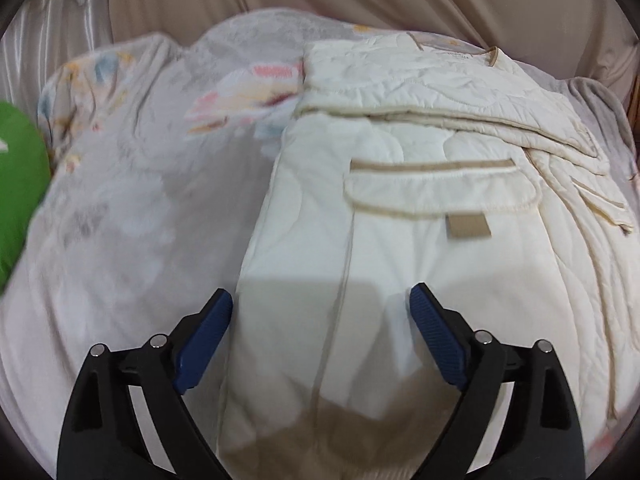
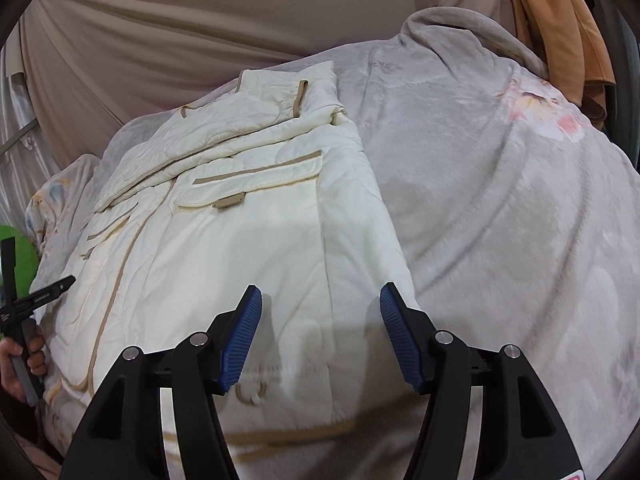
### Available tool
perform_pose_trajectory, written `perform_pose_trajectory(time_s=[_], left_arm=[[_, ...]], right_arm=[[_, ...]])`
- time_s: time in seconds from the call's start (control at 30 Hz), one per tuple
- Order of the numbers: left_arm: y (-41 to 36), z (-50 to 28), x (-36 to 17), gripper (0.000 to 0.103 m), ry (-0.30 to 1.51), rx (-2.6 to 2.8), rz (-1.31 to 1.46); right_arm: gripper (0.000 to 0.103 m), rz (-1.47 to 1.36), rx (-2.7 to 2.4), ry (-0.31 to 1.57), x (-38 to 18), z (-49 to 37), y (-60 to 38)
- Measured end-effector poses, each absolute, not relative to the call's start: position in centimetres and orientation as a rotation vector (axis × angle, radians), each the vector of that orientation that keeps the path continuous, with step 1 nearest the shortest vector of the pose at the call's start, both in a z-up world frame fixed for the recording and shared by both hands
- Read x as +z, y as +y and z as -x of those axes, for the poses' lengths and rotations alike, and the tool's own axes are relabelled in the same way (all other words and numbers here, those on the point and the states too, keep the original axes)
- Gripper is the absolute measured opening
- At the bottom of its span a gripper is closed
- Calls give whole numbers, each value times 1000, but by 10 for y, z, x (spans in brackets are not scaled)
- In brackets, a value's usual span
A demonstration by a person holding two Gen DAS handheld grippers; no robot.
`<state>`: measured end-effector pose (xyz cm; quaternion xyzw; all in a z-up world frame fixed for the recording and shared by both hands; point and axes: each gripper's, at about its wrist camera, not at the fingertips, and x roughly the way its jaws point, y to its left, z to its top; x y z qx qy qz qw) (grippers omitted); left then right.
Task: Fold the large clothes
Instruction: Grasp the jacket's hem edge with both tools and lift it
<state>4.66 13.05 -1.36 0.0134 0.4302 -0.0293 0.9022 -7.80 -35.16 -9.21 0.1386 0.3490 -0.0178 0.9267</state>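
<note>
We count one cream quilted jacket [image 1: 400, 184], partly folded, lying on one grey blanket [image 2: 500, 208]. Two claws hover over its near hem: left claw [image 1: 320, 308] spread wide, right claw [image 2: 320, 308] spread, neither pinching fabric. One green object [image 1: 16, 184] sits left of the jacket.

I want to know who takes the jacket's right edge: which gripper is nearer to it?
Right. The right gripper hangs open directly over the cream jacket's right edge; the left gripper, also open, hangs over its left edge.
</note>
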Motion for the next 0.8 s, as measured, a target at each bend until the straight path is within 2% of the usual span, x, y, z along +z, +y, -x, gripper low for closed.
perform_pose_trajectory(time_s=[0.07, 0.13, 0.4, 0.47, 0.57, 0.63, 0.73, 0.8], left_arm=[[150, -36, -21, 90, 962, -111, 85], [165, -25, -22, 90, 978, -140, 149], [172, 8, -22, 90, 1003, -198, 211], [168, 8, -21, 85, 1003, -221, 222], [161, 8, -19, 78, 997, -237, 214], [157, 5, -19, 74, 993, -229, 207], [150, 3, -17, 68, 981, -229, 181], [145, 2, -16, 66, 973, -229, 165]], right_arm=[[61, -288, -43, 726, -92, 88, -356], [67, -277, -85, 744, -94, 98, -362], [68, -462, -39, 796, -112, 121, -387], [68, -491, -9, 793, -113, 119, -386], [64, -509, 37, 790, -113, 114, -379], [52, -501, 56, 786, -112, 110, -374], [39, -527, 77, 778, -113, 103, -371], [38, -546, 79, 771, -113, 99, -370]])
